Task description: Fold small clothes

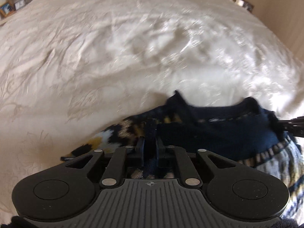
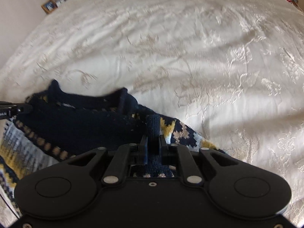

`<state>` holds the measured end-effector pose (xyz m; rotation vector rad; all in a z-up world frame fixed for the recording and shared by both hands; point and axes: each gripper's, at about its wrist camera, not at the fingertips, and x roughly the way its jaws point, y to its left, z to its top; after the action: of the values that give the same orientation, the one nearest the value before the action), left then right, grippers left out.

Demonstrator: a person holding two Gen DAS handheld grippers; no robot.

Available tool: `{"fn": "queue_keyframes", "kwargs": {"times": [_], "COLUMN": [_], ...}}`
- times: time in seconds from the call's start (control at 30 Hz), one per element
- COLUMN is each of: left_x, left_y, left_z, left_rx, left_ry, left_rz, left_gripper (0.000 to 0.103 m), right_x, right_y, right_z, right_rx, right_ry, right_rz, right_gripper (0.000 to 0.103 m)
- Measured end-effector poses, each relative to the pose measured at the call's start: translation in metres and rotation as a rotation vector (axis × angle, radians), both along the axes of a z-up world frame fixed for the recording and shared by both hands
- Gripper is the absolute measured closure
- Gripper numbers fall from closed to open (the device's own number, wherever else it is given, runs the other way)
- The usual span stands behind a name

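Observation:
A small knitted sweater [image 1: 199, 133], navy with yellow, white and tan pattern, lies on the cream bedspread [image 1: 114, 57]. My left gripper [image 1: 150, 140] is shut on a fold of the knit near one shoulder. In the right wrist view the same sweater [image 2: 76, 129] spreads to the left, with its navy collar raised. There my right gripper [image 2: 153, 140] is shut on a navy fold by the other shoulder. Each gripper's tip shows at the edge of the other's view: the right one [image 1: 292, 127] and the left one [image 2: 15, 109].
The embroidered bedspread [image 2: 190, 57] stretches far ahead of both grippers. A bedside table with a picture frame [image 2: 50, 5] and a lamp stands at the far left. Another bedside table [image 1: 243, 1] with a lamp is at the far right, beside a pale wall [image 1: 281, 19].

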<state>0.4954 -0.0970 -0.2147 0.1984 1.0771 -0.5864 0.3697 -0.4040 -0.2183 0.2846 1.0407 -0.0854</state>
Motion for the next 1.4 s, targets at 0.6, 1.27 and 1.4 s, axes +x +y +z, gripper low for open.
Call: {"fn": "queue_keyframes", "kwargs": {"times": [0.6,1.27,1.4], "left_x": [-0.053,-0.049,-0.045], "left_y": [0.065,0.094,0.09], "left_z": [0.035,-0.03,-0.031], "left_rx": [-0.137,-0.237,-0.281], "left_ry": [0.042,0.251,0.263], "left_rz": [0.197,0.27,0.254], "left_gripper": [0.044,0.022,0.026], "right_x": [-0.068,-0.095,-0.088], "right_y": [-0.014,-0.017,-0.018], "right_z": [0.036,-0.019,-0.022], "right_rx": [0.065,0.28,0.331], "right_ry": [-0.08,-0.006,-0.005], "right_rz": [-0.187,-0.213,-0.217], "right_gripper": [0.021,0.011,0.045]}}
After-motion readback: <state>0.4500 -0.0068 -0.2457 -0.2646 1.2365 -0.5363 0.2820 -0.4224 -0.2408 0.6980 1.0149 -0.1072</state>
